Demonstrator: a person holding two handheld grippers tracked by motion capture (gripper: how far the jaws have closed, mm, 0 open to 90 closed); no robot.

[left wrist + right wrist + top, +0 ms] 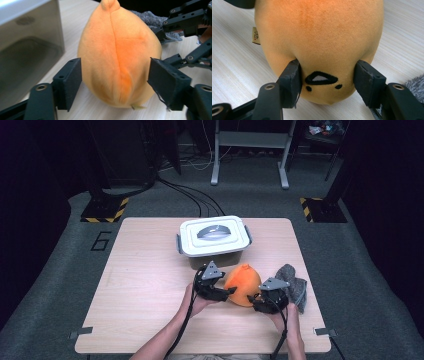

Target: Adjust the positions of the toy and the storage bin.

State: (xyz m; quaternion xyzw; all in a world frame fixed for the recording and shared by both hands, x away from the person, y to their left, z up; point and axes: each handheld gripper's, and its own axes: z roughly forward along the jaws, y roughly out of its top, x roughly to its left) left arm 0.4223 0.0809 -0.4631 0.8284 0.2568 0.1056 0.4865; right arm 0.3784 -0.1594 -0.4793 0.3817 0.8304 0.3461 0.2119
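Observation:
An orange plush toy (243,281) with a stitched face lies on the wooden table (145,290), in front of the box. My left gripper (227,291) comes at it from the left and my right gripper (256,299) from the near right. In the left gripper view the seamed back of the toy (117,50) sits between the wide-apart jaws of my left gripper (115,77), which rest at its sides without denting it. In the right gripper view my right gripper (327,72) presses into the toy (319,30) on both sides of the face.
A white lidded storage box (214,237) stands just behind the toy, and its side (27,50) is close on the left. A grey fuzzy cloth (292,287) lies to the right of the toy. Bare tabletop stretches to the left.

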